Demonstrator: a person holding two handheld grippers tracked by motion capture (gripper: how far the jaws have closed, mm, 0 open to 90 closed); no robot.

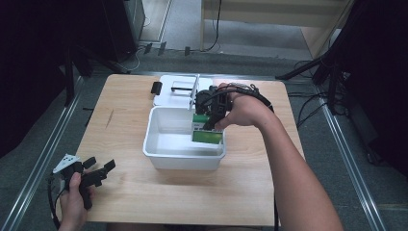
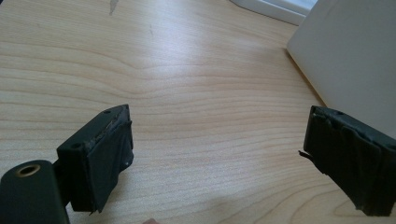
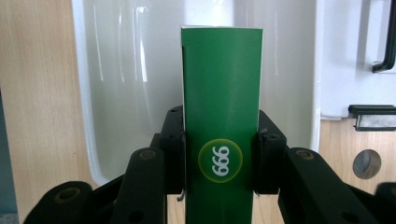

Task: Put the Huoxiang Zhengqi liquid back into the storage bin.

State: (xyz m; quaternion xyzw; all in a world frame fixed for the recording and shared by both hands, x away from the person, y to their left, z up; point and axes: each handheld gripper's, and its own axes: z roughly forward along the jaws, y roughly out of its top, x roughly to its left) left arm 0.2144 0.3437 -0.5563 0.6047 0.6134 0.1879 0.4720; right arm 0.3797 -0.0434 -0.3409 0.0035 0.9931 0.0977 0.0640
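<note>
The green box bears the white digits "999" inside a yellow-green circle on its narrow side, seen upside down in the right gripper view. No other text is legible.

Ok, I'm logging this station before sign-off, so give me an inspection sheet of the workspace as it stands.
Surface: wooden table, bare wood around the bin.
Job's things: white bin mid-table; green box held over it.
Clutter: white lid behind the bin, black clip beside it.
Grippers: right gripper shut on the box; left gripper open over the table's near left corner.
Cables: one trails from each gripper.
Surroundings: grey floor, black stands, floor cables.
</note>
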